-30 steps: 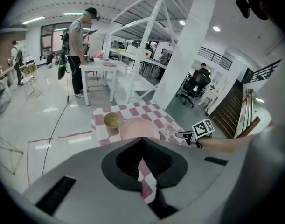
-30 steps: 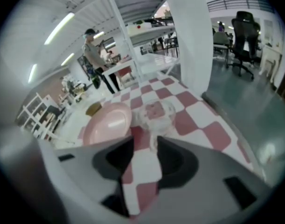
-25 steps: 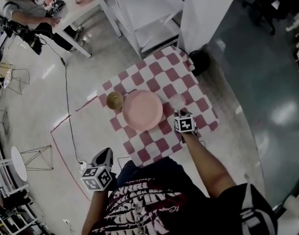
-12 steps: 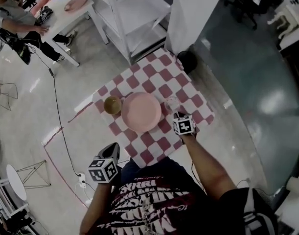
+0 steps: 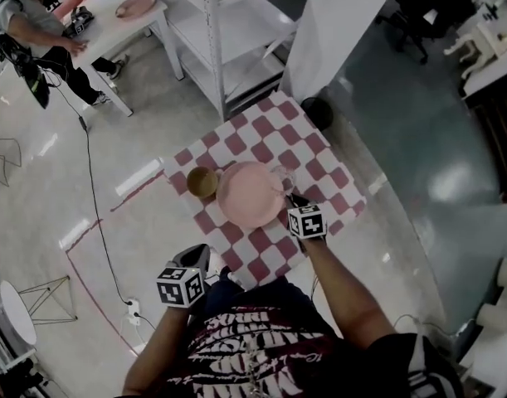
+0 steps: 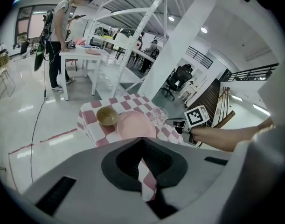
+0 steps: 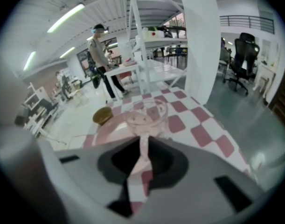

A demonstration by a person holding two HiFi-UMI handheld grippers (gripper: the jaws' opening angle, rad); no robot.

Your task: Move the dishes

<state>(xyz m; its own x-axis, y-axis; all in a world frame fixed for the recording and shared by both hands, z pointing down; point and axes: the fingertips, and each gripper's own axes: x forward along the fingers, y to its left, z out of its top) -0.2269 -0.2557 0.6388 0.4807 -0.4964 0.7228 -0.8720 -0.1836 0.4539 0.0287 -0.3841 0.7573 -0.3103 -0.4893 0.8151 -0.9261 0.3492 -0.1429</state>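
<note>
Holding the left gripper [image 5: 199, 254] pinched shut and empty, off the near edge of the checkered tabletop [image 5: 319, 152]. Leaving a brown bowl [image 5: 202, 182] by the left corner and a pink plate [image 5: 249, 196] just beside it, at the middle. Clamping the right gripper [image 5: 293, 199], jaws just having been closing, on the clear glass bowl [image 5: 280, 178] by its rim, over the plate's right edge.

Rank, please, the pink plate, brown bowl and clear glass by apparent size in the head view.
Largest: pink plate. Then brown bowl and clear glass, about alike; the glass's outline is faint, so they stay unranked.
</note>
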